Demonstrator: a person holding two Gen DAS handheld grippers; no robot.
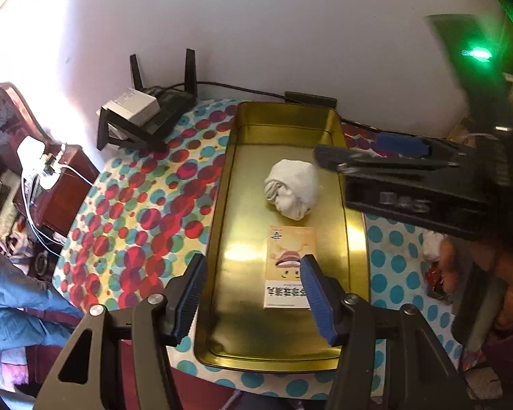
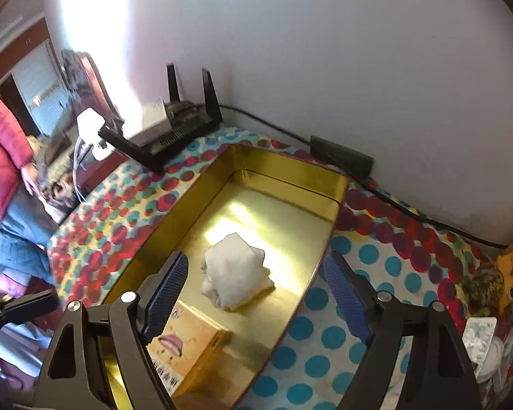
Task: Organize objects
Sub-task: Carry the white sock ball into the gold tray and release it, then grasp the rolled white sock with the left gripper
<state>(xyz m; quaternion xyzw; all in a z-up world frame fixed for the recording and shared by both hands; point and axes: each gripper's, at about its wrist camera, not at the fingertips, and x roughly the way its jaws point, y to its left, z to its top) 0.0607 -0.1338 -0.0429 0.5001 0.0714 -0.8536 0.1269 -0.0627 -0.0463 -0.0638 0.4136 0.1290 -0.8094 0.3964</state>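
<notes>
A gold metal tray [image 1: 219, 225] lies on a polka-dot tablecloth. In it are a rolled white cloth [image 1: 292, 189] and a flat yellow cartoon box [image 1: 289, 266]. My left gripper [image 1: 251, 294] is open and empty, hovering over the tray's near end above the box. My right gripper [image 1: 328, 159] reaches in from the right, above the tray beside the cloth. In the right wrist view the right gripper [image 2: 256, 294] is open and empty, its fingers either side of the white cloth [image 2: 236, 270], with the box [image 2: 188, 348] and tray [image 2: 290, 177] below.
A black router with antennas [image 1: 154, 116] and a white box sit at the table's back left by the wall. A cable [image 2: 410, 215] runs along the wall. Small items [image 2: 489, 287] lie at the table's right. A person in a pink jacket [image 2: 0, 150] is at left.
</notes>
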